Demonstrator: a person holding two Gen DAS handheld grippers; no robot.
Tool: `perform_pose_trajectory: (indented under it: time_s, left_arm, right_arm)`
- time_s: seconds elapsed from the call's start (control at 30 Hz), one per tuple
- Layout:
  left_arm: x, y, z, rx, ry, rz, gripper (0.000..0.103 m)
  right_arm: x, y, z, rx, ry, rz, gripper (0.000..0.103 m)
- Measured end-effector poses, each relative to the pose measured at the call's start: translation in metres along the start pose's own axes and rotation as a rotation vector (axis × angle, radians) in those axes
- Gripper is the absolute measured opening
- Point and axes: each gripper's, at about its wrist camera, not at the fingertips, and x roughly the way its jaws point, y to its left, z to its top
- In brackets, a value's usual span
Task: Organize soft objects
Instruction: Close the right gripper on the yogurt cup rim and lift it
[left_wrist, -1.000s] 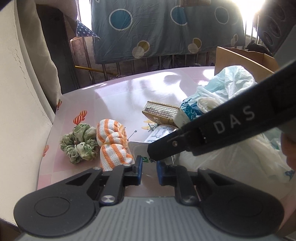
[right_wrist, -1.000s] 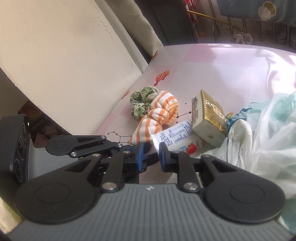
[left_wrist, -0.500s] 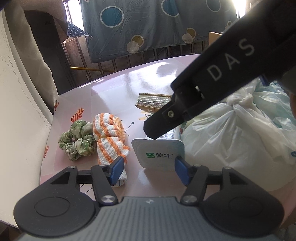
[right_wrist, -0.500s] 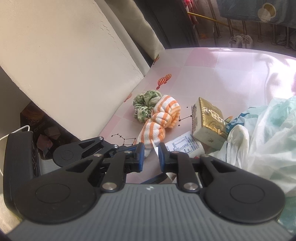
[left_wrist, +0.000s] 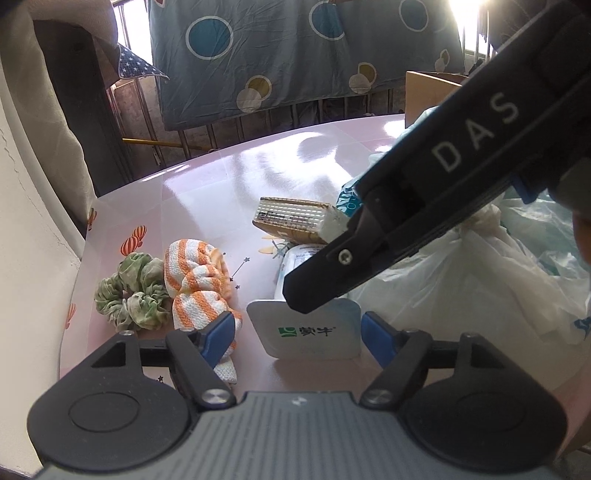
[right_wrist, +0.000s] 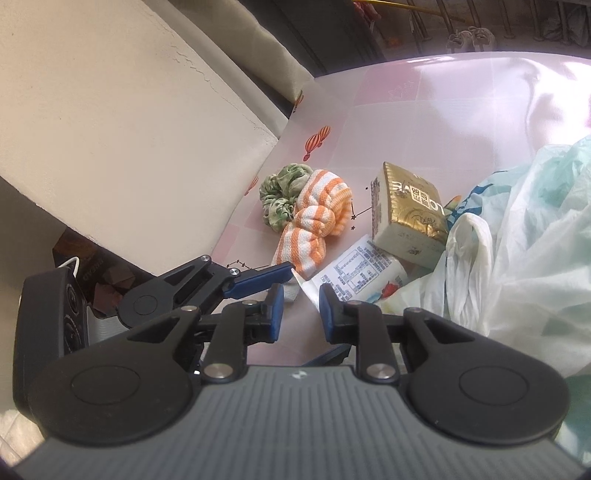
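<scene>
The left gripper (left_wrist: 297, 328) was clamped shut a second ago; now its jaws are opening, and the white milk pouch (left_wrist: 314, 325) lies flat on the pink surface (left_wrist: 207, 192) between the blue pads (left_wrist: 221, 334) without either pad pressing on it. So the pouch has been let go and rests on its own, its sealed end toward the camera.

The right gripper (right_wrist: 301, 308) has stayed nearly closed with a narrow gap that is widening slightly, and it holds nothing; from its own view the pouch's corner pokes up just ahead of its tips. In the left view its black arm crosses above the pouch.

The pouch now sits beside the striped cloth (left_wrist: 197, 280), which touches the green scrunchie (left_wrist: 129, 291) on its far side. The gold box (left_wrist: 295, 221) lies just behind the pouch, and the plastic bags (left_wrist: 461, 280) crowd in from the right.

Judging by the task, the release suggests the pouch has been placed in the row with the other soft things. The bags look like the remaining loose pile, so they, or the box, may be next. Since the left pad nearest the cloth overlaps it in view, pulling back carelessly could drag the cloth.
</scene>
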Motion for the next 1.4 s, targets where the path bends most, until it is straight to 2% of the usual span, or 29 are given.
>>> perform_pose_trajectory:
  time_s: [0.13, 0.2, 0.37, 0.67, 0.9, 1.1, 1.17, 1.23, 1.33, 1.4]
  left_arm:
    - [0.004, 0.009, 0.003, -0.077, 0.003, -0.028, 0.073]
    - [0.004, 0.010, 0.004, -0.098, 0.001, -0.038, 0.064]
    - [-0.001, 0.008, 0.004, -0.123, 0.008, -0.018, 0.062]
    - [-0.033, -0.002, 0.000, -0.096, 0.058, 0.051, 0.062]
    - [-0.064, -0.009, -0.001, -0.112, 0.143, 0.041, 0.059]
    - [-0.075, -0.028, -0.001, -0.061, 0.194, 0.055, 0.059]
    - [-0.073, -0.034, 0.001, -0.042, 0.207, 0.063, 0.059]
    - [-0.069, -0.040, 0.003, -0.027, 0.217, 0.078, 0.059]
    - [-0.067, -0.045, 0.007, -0.027, 0.200, 0.093, 0.060]
    - [-0.070, -0.047, 0.009, -0.038, 0.182, 0.079, 0.063]
  right_arm:
    - [0.001, -0.003, 0.001, 0.021, 0.006, 0.017, 0.020]
    - [0.003, -0.003, 0.000, 0.025, 0.011, 0.024, 0.021]
    - [0.003, -0.004, 0.002, 0.039, 0.014, 0.034, 0.022]
    - [-0.002, -0.001, -0.006, 0.079, 0.045, 0.106, 0.022]
    - [-0.012, 0.014, -0.032, 0.088, 0.071, 0.150, 0.022]
    - [-0.027, 0.009, -0.055, 0.171, 0.063, 0.189, 0.022]
    - [-0.031, 0.004, -0.060, 0.190, 0.053, 0.176, 0.022]
    - [-0.034, 0.003, -0.063, 0.175, 0.035, 0.128, 0.022]
    - [-0.043, 0.001, -0.065, 0.139, -0.001, 0.053, 0.022]
    - [-0.049, -0.004, -0.066, 0.150, -0.015, 0.050, 0.023]
